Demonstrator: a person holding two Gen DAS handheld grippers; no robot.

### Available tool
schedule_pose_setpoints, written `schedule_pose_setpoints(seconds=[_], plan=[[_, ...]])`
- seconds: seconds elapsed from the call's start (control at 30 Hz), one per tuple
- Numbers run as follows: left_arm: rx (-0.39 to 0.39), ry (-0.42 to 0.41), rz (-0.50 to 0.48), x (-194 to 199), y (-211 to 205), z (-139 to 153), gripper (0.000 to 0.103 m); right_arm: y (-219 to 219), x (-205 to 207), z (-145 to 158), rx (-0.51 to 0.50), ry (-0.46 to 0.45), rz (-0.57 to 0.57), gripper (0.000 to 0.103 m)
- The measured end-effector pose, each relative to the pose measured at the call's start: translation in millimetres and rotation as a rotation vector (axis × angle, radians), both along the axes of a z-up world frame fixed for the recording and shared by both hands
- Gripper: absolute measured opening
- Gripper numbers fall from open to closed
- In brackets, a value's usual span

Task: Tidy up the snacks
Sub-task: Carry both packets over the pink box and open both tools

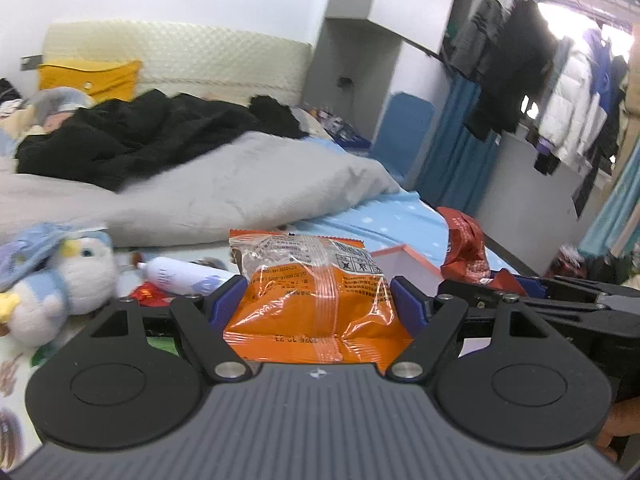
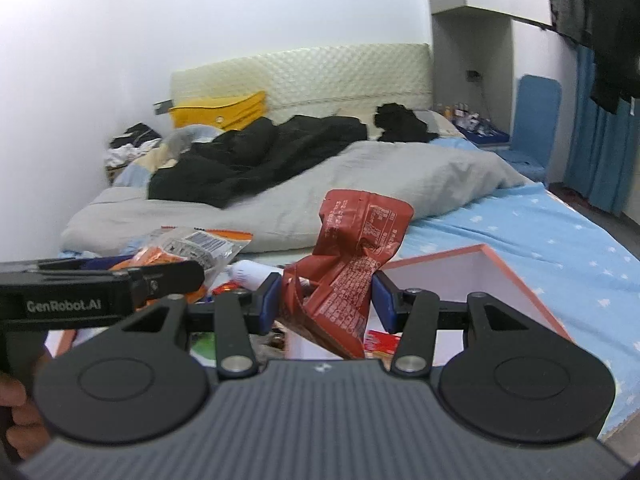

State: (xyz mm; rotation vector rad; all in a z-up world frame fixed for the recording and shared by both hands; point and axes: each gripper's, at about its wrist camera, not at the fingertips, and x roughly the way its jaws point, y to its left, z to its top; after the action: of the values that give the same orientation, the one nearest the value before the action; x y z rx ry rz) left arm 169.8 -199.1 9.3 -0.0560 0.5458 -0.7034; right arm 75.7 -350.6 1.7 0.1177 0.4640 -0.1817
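My left gripper [image 1: 318,300] is shut on an orange snack packet [image 1: 316,292] with a clear top and holds it above the bed. The packet also shows in the right wrist view [image 2: 188,250]. My right gripper [image 2: 326,300] is shut on a crumpled red snack packet [image 2: 352,248] and holds it over a white box with a pink rim [image 2: 516,276]. The red packet [image 1: 466,240] and the box [image 1: 404,264] show to the right in the left wrist view. More small snacks [image 2: 380,340] lie inside the box.
A blue-and-white plush penguin [image 1: 60,280] and a white tube [image 1: 180,276] lie at the left on the bed. A grey duvet [image 1: 224,188] and black clothes [image 1: 140,132] lie behind. The blue sheet [image 2: 540,248] extends right. Clothes hang at far right [image 1: 520,72].
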Motion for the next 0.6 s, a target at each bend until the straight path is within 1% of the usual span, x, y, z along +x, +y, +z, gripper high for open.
schedule_pose_setpoints(seconds=[0.13, 0.33, 0.5, 0.6], plan=[[0.022, 0.021, -0.049, 16, -34, -16, 0.081, -18, 5, -20, -0.003, 0.034, -0.036, 0.051], [0.074, 0.063, -0.106, 45, -78, -53, 0.082, -42, 18, -60, 0.033, 0.097, -0.075, 0.051], [0.105, 0.1, -0.124, 70, -102, -81, 0.082, -59, 31, -92, 0.062, 0.145, -0.111, 0.051], [0.114, 0.132, -0.129, 80, -110, -95, 0.082, -65, 37, -108, 0.076, 0.18, -0.119, 0.052]])
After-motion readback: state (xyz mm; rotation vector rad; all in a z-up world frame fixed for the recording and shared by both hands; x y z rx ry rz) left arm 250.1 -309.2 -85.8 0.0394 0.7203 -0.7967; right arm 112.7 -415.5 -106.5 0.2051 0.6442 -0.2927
